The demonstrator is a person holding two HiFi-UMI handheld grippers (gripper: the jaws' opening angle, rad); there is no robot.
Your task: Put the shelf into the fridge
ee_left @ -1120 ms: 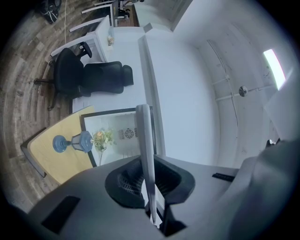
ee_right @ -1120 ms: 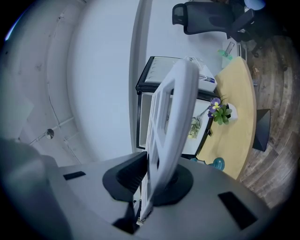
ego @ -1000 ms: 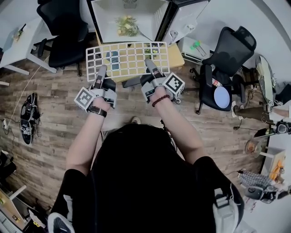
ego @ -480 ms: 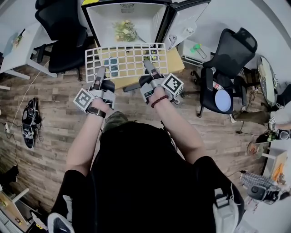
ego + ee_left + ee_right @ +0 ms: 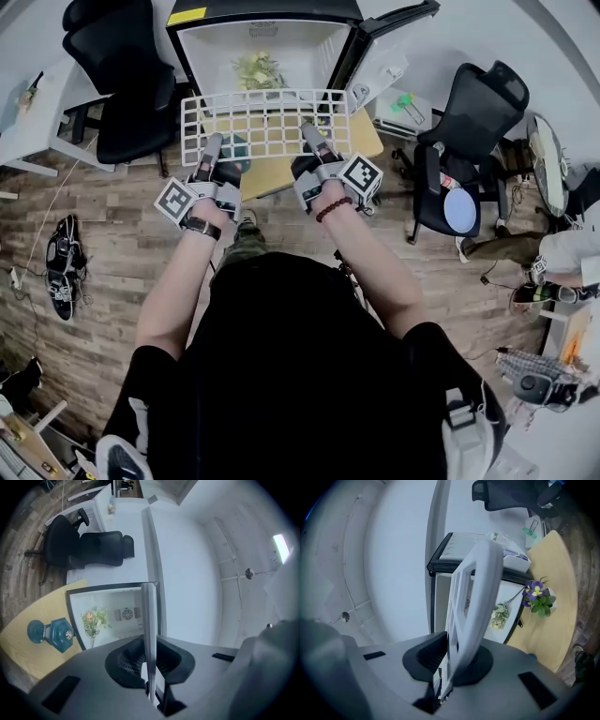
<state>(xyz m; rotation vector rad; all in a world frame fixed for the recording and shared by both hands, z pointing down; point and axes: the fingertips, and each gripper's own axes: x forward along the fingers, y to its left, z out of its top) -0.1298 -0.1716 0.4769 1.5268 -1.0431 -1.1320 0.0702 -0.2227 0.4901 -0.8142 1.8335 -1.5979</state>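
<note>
Shelf hung level over the table, just in front of the open fridge. Left gripper and right gripper were each clamped on its near edge, spaced apart. Likely a light, stiff grid. Thin bars could pivot, so the two-point edge hold suits.

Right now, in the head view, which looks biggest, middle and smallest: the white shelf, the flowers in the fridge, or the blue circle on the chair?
1. The white shelf, by far the largest.
2 and 3. The flowers and the blue circle look about alike, so I won't rank them.
</note>
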